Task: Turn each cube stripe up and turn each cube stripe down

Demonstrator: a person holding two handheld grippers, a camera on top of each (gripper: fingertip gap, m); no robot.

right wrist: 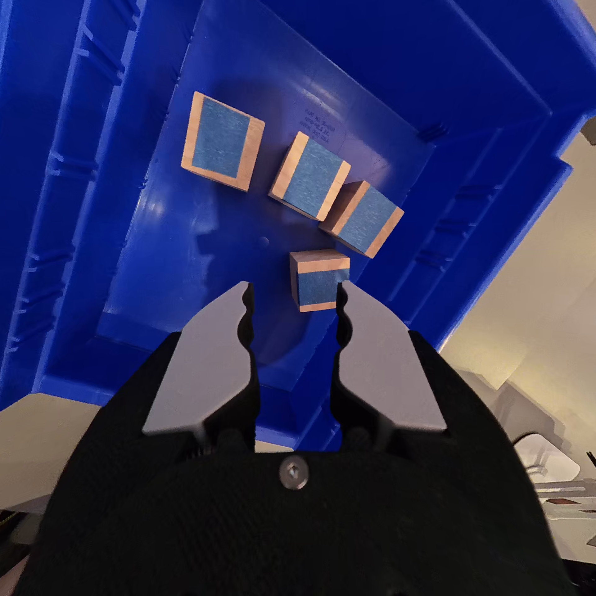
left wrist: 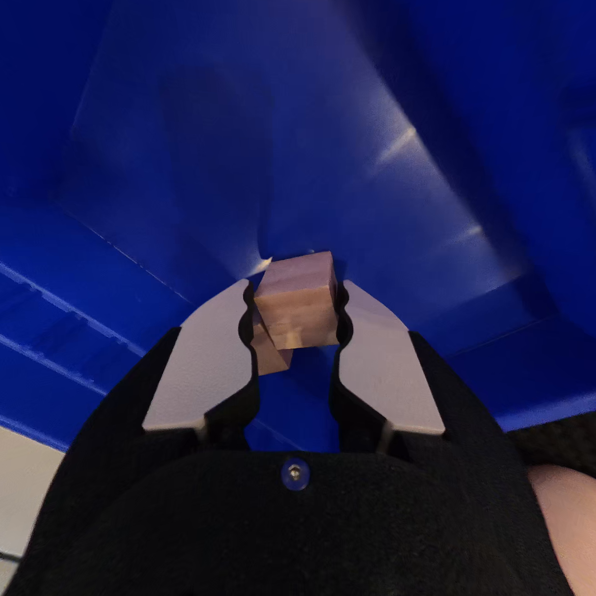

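In the left wrist view my left gripper (left wrist: 295,285) is shut on a plain wooden cube (left wrist: 296,309), held tilted inside a blue bin (left wrist: 403,209); no stripe shows on the cube's visible faces. In the right wrist view my right gripper (right wrist: 295,285) is open and empty above a blue bin (right wrist: 180,258). Three cubes lie on its floor with the blue stripe facing up: one on the left (right wrist: 222,142), one in the middle (right wrist: 309,175), one on the right (right wrist: 362,219). A fourth cube (right wrist: 319,283) sits just beyond my right fingertip (right wrist: 348,293), its stripe face toward the camera.
The bin's ribbed walls (right wrist: 64,193) rise on all sides of the cubes. A pale tabletop (right wrist: 516,290) lies to the right of the bin, with grey and white objects (right wrist: 541,458) at the far right. Part of a person's hand (left wrist: 571,522) shows at the lower right.
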